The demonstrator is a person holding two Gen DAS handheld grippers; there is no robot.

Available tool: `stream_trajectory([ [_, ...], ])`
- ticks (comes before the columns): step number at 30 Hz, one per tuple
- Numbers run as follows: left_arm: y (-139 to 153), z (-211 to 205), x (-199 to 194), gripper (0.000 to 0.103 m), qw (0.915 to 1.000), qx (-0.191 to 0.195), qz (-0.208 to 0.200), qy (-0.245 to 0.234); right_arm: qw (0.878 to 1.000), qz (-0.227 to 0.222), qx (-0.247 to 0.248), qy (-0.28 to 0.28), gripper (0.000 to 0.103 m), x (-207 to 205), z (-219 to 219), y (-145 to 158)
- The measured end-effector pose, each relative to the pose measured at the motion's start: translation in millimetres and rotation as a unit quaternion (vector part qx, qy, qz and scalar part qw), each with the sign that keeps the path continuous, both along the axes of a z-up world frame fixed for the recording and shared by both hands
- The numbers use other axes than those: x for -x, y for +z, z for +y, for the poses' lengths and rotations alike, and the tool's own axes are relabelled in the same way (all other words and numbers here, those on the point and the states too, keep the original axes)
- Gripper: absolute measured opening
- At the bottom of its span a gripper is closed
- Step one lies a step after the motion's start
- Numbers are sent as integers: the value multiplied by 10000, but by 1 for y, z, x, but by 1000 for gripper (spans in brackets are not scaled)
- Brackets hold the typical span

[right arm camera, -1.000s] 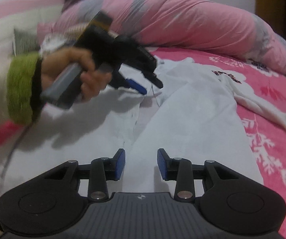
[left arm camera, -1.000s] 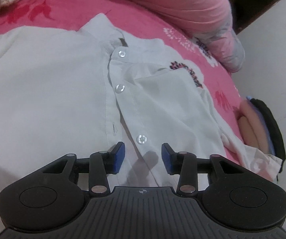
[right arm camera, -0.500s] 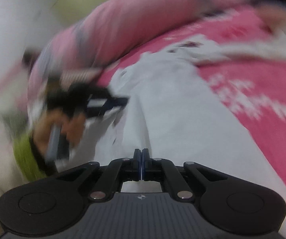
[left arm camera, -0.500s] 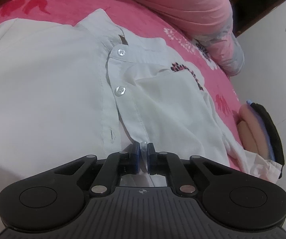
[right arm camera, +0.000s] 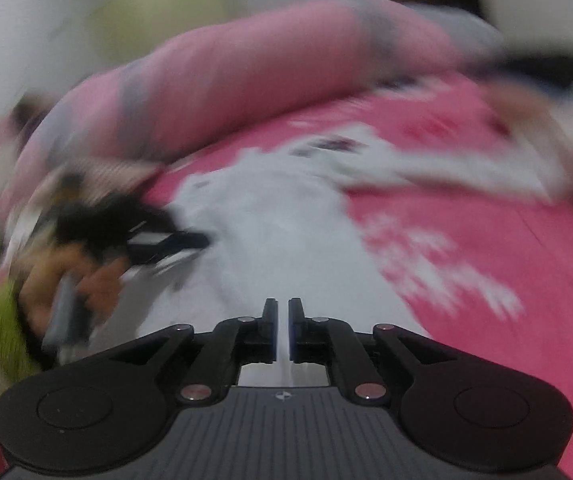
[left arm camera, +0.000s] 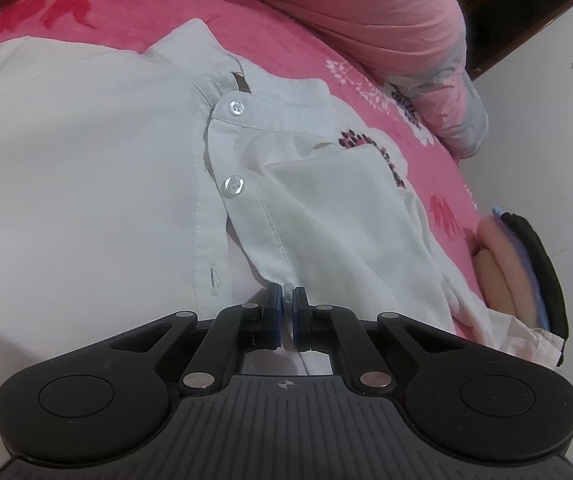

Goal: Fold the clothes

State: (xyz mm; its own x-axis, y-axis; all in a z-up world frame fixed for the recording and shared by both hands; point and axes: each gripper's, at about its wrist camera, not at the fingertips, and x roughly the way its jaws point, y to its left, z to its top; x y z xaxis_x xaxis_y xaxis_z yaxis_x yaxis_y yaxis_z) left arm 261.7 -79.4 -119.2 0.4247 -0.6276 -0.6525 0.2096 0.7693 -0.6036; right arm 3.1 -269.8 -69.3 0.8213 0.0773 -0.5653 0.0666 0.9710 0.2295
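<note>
A white button-up shirt (left arm camera: 86, 160) lies spread on a pink bed sheet (left arm camera: 106, 12), collar away from me, with two buttons (left arm camera: 236, 107) showing on its placket. My left gripper (left arm camera: 285, 300) is shut on the placket's edge, and a small fold of cloth stands between the pads. The right wrist view is blurred by motion. There my right gripper (right arm camera: 283, 308) hovers over the shirt (right arm camera: 270, 220); its jaws are opening by a narrow gap, white cloth shows through it, and I see nothing pinched. The left gripper (right arm camera: 158, 240) and the hand (right arm camera: 86, 280) holding it appear at the left.
A rolled pink duvet (left arm camera: 366, 20) lies along the far side of the bed. A loose white sleeve (right arm camera: 426, 168) trails to the right over the sheet. A pale pink and black object (left arm camera: 526, 264) sits at the bed's right edge, beside a light floor (left arm camera: 546, 120).
The left gripper has closed onto the placket edge and stayed there. The right gripper closed fully, then parted a little, while swinging and rolling over the shirt.
</note>
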Motion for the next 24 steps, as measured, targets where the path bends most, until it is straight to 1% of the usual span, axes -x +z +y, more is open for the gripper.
stream_trajectory([
  [1, 0, 0, 0, 3, 10000, 5, -3, 3, 9988, -14, 395, 277, 25, -5, 15, 2],
  [2, 0, 0, 0, 3, 10000, 12, -5, 8, 9941, -8, 942, 530, 30, -10, 32, -1],
  [3, 0, 1, -1, 3, 10000, 23, -1, 18, 9870, -21, 1452, 686, 32, -13, 46, -6],
  [4, 0, 1, -1, 3, 10000, 32, 0, 24, 9774, -32, 1940, 837, 32, -16, 59, -10],
  [5, 0, 1, -1, 3, 10000, 38, -1, 28, 9692, -26, 2266, 965, 32, -18, 66, -16],
  [7, 0, 2, -1, 2, 10000, 51, -3, 36, 9490, -12, 2908, 1217, 32, -21, 81, -28],
  [8, 0, 2, -1, 2, 10000, 54, -1, 26, 9375, -5, 3210, 1344, 31, -23, 88, -34],
  [9, 0, 2, -1, 2, 10000, 57, 1, 11, 9294, -1, 3375, 1497, 30, -23, 92, -38],
  [11, 0, 3, -1, 1, 10000, 63, -4, 0, 9138, -23, 3680, 1720, 30, -21, 98, -46],
  [13, 1, 3, -1, 1, 10000, 82, -21, -9, 9015, -5, 3941, 1789, 29, -24, 101, -52],
  [15, 1, 3, -1, 1, 9999, 115, -38, -19, 9006, 74, 3982, 1744, 23, -30, 97, -57],
  [17, 1, 4, -1, 1, 9998, 172, -44, -25, 9105, 147, 3792, 1643, 12, -34, 93, -55],
  [18, 1, 4, -1, 1, 9997, 222, -36, -26, 9167, 165, 3669, 1573, 4, -37, 89, -53],
  [19, 0, 6, -1, 1, 9996, 272, -35, -14, 9226, 179, 3547, 1503, 0, -39, 85, -51],
  [24, 4, 15, 0, 1, 9987, 504, -7, 19, 9478, 12, 2895, 1338, 0, -28, 74, -30],
])
